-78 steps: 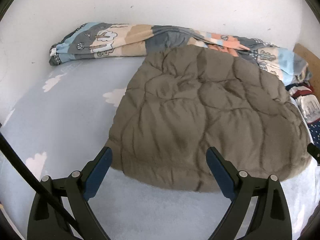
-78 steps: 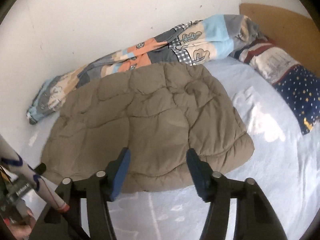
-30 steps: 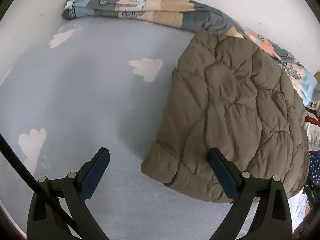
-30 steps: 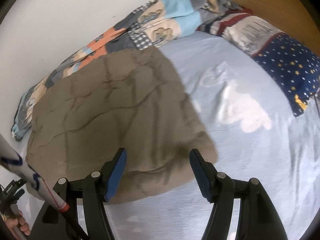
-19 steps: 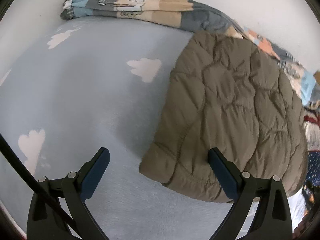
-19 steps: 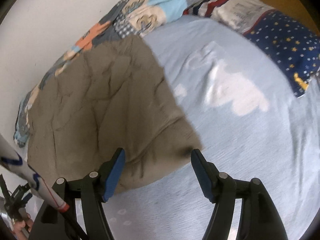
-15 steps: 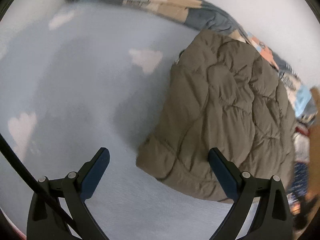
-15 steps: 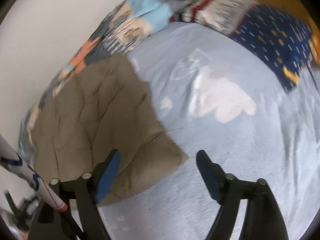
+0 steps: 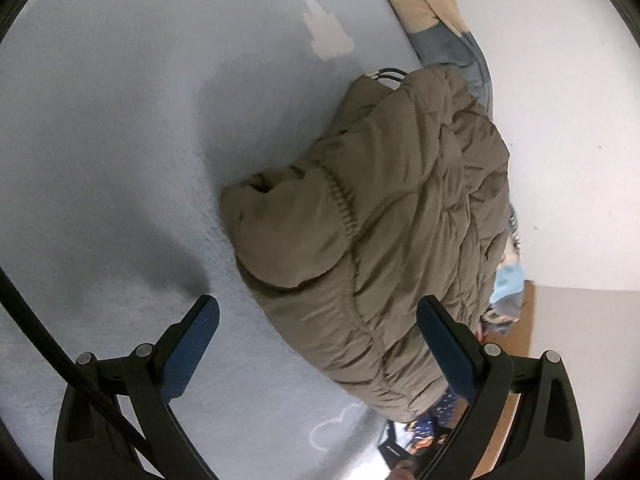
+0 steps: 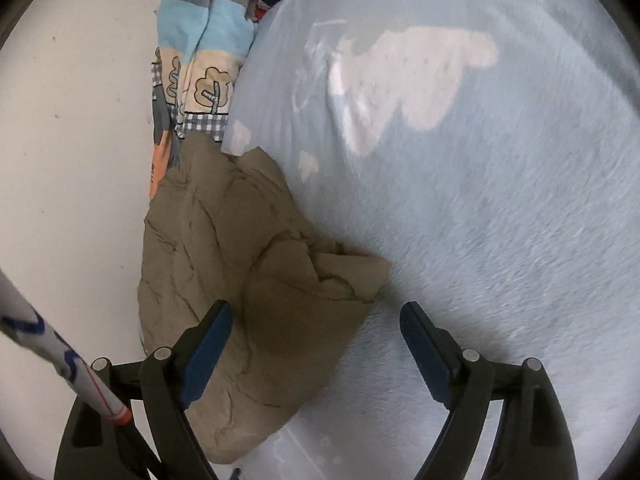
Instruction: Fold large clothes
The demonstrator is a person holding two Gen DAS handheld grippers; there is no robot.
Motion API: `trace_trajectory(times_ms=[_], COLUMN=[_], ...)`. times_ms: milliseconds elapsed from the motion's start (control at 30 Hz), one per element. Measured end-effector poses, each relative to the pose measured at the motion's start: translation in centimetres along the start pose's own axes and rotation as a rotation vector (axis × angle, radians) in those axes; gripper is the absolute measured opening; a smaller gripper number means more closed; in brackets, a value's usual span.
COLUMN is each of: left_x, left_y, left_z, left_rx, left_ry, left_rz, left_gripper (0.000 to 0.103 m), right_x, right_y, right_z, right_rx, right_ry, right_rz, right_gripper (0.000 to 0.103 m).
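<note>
A folded olive-brown quilted jacket [image 9: 384,216] lies on the pale blue bed sheet [image 9: 120,140]. In the left wrist view my left gripper [image 9: 318,312] is open and hovers close over the jacket's near corner, where a ribbed cuff or hem sticks out. In the right wrist view the jacket [image 10: 240,280] fills the lower left, and my right gripper [image 10: 316,320] straddles its right corner with the jaws still opening; the pads do not press the cloth.
A patterned blanket [image 10: 200,52] is bunched along the white wall [image 10: 72,140] behind the jacket. A navy starred pillow [image 9: 432,420] peeks out below the jacket in the left wrist view. Sheet with white cloud prints [image 10: 408,76] stretches to the right.
Both grippers have rolled strongly and dropped closer to the jacket. Each now sits over one near corner of it. The right jaws have spread wider.
</note>
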State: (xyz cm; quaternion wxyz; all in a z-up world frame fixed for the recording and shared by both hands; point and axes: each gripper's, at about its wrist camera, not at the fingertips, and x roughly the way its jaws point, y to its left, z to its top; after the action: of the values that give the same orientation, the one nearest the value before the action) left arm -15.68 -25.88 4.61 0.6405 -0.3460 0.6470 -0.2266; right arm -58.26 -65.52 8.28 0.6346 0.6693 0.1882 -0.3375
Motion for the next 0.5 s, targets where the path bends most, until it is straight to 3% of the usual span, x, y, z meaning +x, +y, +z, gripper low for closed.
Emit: trace_trajectory(times_ms=[267, 300, 433, 500], left_x=[1.6, 1.5, 1.1, 1.1], left_y=[-0.9, -1.7, -5.7, -7.4], left_z=[0.9, 1.0, -0.4, -1.4], left_rx=[0.128, 0.172, 0.412, 0.516], left_ry=[-0.101, -0.125, -0.197, -0.233], left_rz=[0.028, 0.044, 0.212, 0.291], left_gripper=[0.098, 0.09, 0.068, 0.061], right_x=[2.4, 2.6, 2.2, 1.6], right_y=[0.1, 0.2, 2.8, 5.6], right_z=[0.1, 0.2, 0.0, -1.0], right_rx=[-0.016, -0.025, -0.2, -0.36], right_ry=[-0.021, -0.021, -0.046, -0.088], right_rz=[0.024, 0.028, -0.072, -0.171], right_gripper=[0.091, 0.091, 0.053, 0.046])
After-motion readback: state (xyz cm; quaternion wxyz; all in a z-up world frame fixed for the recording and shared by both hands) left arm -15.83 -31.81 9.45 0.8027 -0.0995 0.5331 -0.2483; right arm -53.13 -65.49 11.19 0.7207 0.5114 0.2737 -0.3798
